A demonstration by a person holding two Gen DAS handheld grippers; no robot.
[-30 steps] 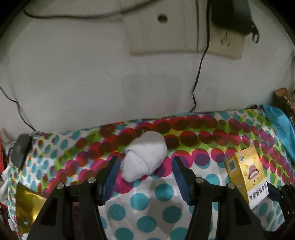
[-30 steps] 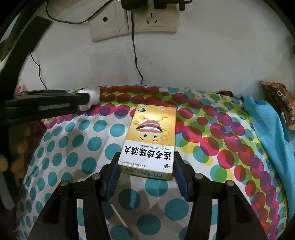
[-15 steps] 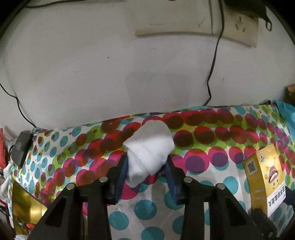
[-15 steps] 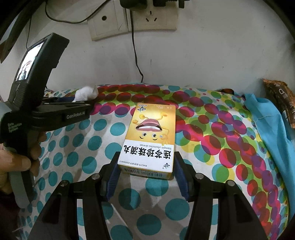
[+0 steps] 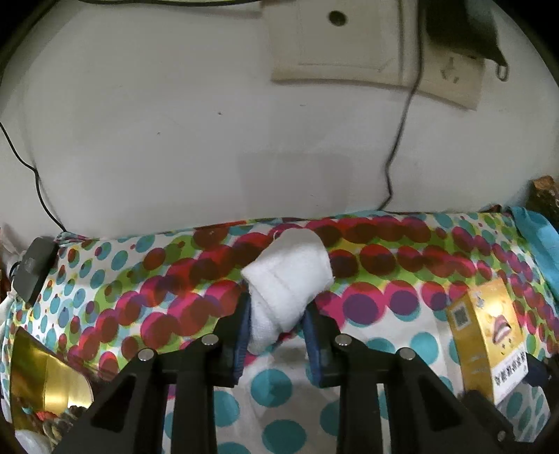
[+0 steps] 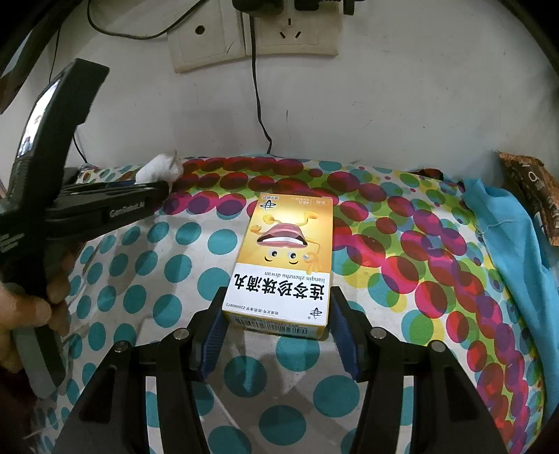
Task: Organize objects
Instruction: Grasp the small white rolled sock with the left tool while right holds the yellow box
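Observation:
A white rolled cloth (image 5: 290, 269) lies on the spotted tablecloth (image 5: 384, 314) near the wall. My left gripper (image 5: 276, 310) is shut on its near end, the blue pads squeezing it from both sides. In the right wrist view the same white rolled cloth (image 6: 159, 167) pokes out past the left gripper (image 6: 164, 187) at the far left. A yellow medicine box (image 6: 286, 244) lies flat mid-table, and my right gripper (image 6: 277, 300) has its pads against the two long sides of the box's near end. The yellow box (image 5: 485, 335) also shows at the right of the left wrist view.
Wall sockets (image 6: 290, 31) with a black cable (image 6: 260, 115) hang behind the table. A blue cloth (image 6: 506, 244) and a brown packet (image 6: 534, 188) lie at the right edge. At the left are a gold container (image 5: 42, 377), a black device (image 5: 35, 265) and a hand (image 6: 28, 307).
The left jaws have closed from wide apart onto the white rolled cloth. In the right wrist view the left gripper's body has tilted up into sight. The right gripper and box stay put.

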